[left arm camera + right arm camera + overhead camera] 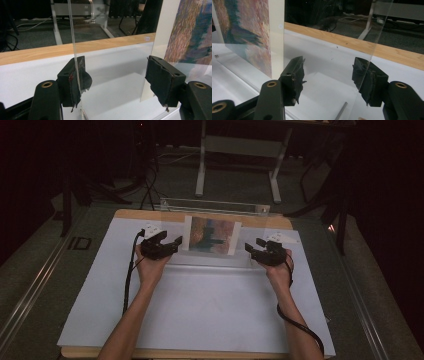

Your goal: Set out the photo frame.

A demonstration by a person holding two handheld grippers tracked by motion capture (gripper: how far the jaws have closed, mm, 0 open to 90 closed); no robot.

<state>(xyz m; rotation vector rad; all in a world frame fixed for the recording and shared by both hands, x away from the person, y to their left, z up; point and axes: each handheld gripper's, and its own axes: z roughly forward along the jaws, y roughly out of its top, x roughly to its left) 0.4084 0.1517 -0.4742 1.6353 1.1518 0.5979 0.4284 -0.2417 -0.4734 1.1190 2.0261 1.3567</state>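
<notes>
Left claw (176,241) beside upright clear pane (215,225) bearing painted print (212,235)

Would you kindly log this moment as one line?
left gripper: open, at clear panel edge | right gripper: open, at opposite edge | picture: upright in panel

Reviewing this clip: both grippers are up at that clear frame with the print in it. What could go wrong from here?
The left gripper and right gripper both stand open around the edges of the clear acrylic frame, so nothing grips it yet; closing unevenly could tilt it or push it over. Smooth panels may also slip between the worn pads. The print might shift if the panels flex.
</notes>
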